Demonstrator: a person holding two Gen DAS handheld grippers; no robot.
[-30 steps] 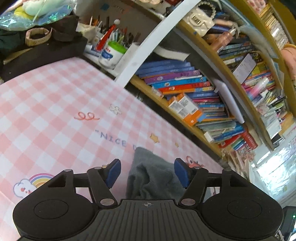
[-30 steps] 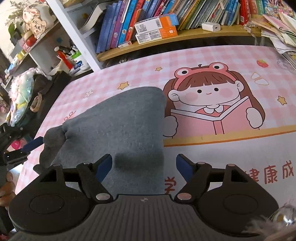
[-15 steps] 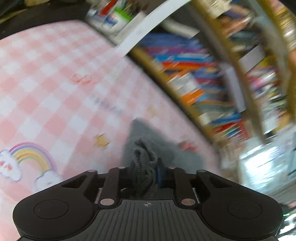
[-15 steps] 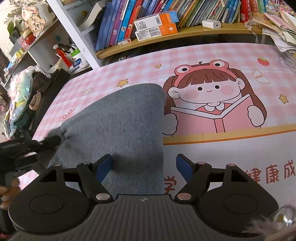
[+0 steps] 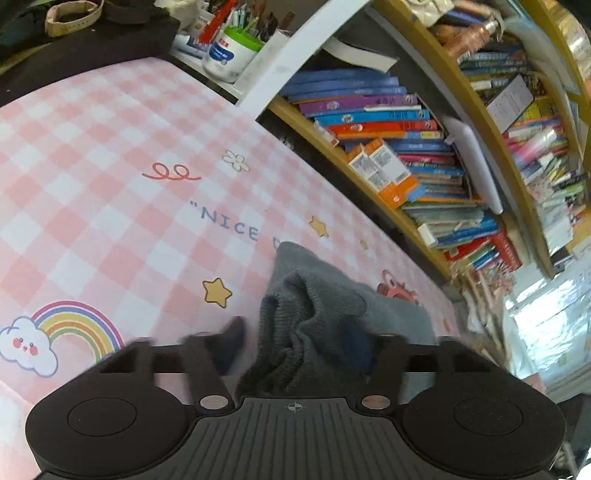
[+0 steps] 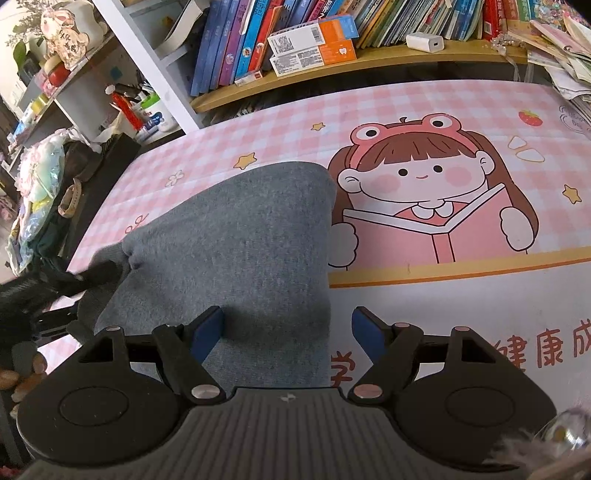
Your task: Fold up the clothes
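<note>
Since half a second ago the left claw [image 5: 295, 343] opens off the sweater [image 6: 236, 251] cuff near the bench's [image 6: 443, 302] left edge, while the right claw [image 6: 286, 332] hovers open and empty, folding barely begun.

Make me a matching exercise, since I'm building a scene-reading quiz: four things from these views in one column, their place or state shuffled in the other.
1. grey garment
2. right gripper
3. orange-and-white boxes
4. green-lidded tub

A. stacked on the wooden shelf
B. jaws open
C. beside the pens
D. spread on the pink checked mat

Pairs: 1-D, 2-B, 3-A, 4-C.
</note>
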